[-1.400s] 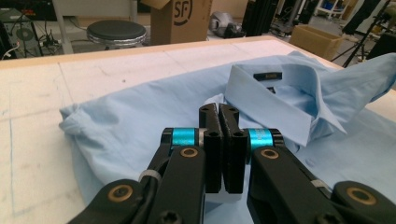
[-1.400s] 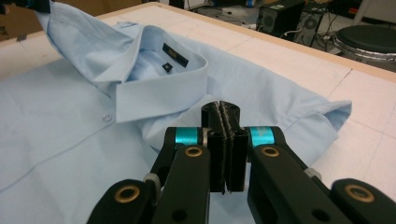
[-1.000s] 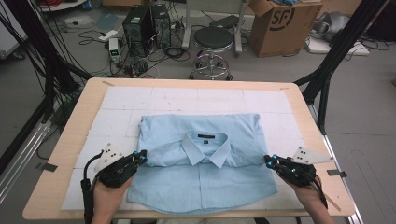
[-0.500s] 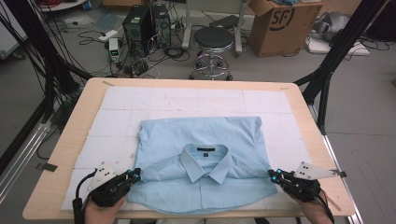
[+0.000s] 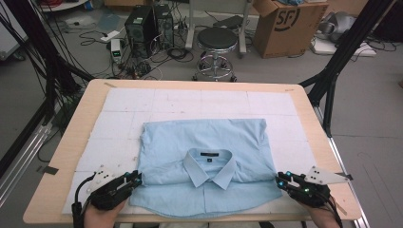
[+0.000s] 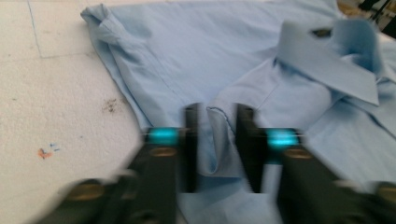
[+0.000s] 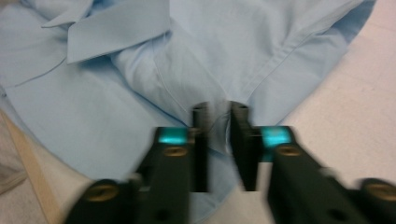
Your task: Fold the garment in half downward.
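Shirt [image 5: 209,156] fold step: left gripper [image 6: 217,140], right gripper [image 7: 219,140] jaws just parted, apparently releasing edge between them. Next: withdraw clear.

The high view looks forward and down from above my side of the table [image 5: 85,118], far enough back to take in the whole top and the floor beyond. My left gripper view rides on my left gripper [image 5: 135,180] and faces along its fingers [image 6: 190,140], close to the shirt [image 6: 224,56]. My right gripper view rides on my right gripper [image 5: 281,179] likewise, just as near. All three views share the shirt's near half and its collar [image 5: 209,164].
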The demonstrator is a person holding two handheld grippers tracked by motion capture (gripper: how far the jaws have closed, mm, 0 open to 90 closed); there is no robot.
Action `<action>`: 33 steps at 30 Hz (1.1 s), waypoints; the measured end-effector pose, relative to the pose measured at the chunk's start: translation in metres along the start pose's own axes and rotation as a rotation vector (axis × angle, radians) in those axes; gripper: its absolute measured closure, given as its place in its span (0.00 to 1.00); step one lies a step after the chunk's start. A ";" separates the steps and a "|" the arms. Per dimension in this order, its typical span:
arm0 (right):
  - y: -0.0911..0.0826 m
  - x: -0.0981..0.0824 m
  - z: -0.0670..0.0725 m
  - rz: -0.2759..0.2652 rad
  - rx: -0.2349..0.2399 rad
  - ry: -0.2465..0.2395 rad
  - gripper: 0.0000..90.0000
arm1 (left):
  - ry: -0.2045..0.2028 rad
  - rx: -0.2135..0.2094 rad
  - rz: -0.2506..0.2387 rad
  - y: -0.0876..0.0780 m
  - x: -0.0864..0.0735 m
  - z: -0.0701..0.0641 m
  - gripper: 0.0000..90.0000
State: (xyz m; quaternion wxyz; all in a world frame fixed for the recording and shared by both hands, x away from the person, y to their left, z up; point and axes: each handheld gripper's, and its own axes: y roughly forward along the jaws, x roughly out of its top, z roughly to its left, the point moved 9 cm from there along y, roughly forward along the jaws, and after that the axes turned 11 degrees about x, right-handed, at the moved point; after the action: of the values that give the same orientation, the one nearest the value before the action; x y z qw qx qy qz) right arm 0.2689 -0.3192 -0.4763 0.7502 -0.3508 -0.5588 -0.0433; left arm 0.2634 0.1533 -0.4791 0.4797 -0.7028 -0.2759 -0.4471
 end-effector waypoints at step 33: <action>0.157 0.111 -0.029 0.198 0.166 0.102 1.00 | 0.104 0.031 -0.269 0.048 0.096 0.029 0.02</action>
State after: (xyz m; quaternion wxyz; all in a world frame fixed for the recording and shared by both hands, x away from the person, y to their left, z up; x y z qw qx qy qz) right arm 0.4052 -0.1817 -0.4591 0.8048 -0.3381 -0.4843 0.0597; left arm 0.3561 0.1575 -0.4174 0.4399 -0.6278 -0.3491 -0.5390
